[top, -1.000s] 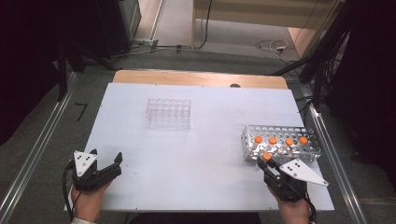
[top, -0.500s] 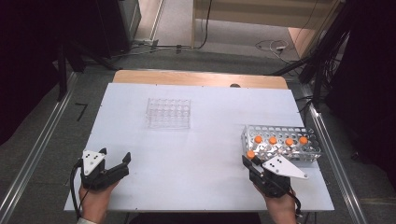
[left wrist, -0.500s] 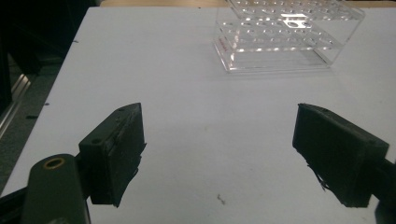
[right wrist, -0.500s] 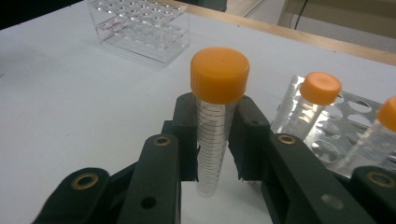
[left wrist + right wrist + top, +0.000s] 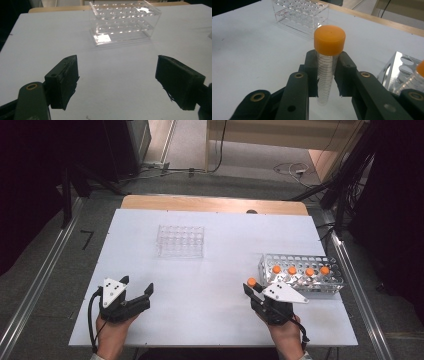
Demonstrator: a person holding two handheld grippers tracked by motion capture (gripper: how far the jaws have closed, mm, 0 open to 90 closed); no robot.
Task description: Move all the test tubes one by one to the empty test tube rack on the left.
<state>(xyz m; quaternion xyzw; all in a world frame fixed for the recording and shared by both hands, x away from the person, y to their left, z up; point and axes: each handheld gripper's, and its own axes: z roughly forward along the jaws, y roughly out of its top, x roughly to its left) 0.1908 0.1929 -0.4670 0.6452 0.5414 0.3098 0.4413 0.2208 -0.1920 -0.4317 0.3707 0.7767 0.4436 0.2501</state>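
My right gripper (image 5: pixel 251 289) (image 5: pixel 328 75) is shut on a clear graduated tube with an orange cap (image 5: pixel 329 40) (image 5: pixel 251 281), held upright just left of the metal tube rack (image 5: pixel 300 275). That rack carries several more orange-capped tubes (image 5: pixel 292 270). An empty clear plastic rack (image 5: pixel 180 240) (image 5: pixel 125 22) stands at the table's middle back. My left gripper (image 5: pixel 136 290) (image 5: pixel 117 82) is at the front left, open, with nothing between its black jaws, facing the clear rack.
The white table (image 5: pixel 215 245) has bare room between the two racks and in front of them. A wooden edge (image 5: pixel 210 204) runs along its far side. Metal rails (image 5: pixel 355 290) and cables flank the table on the floor.
My right gripper has carried the orange-capped tube leftward, away from the metal rack. My left gripper has shifted right and slightly forward, still open.
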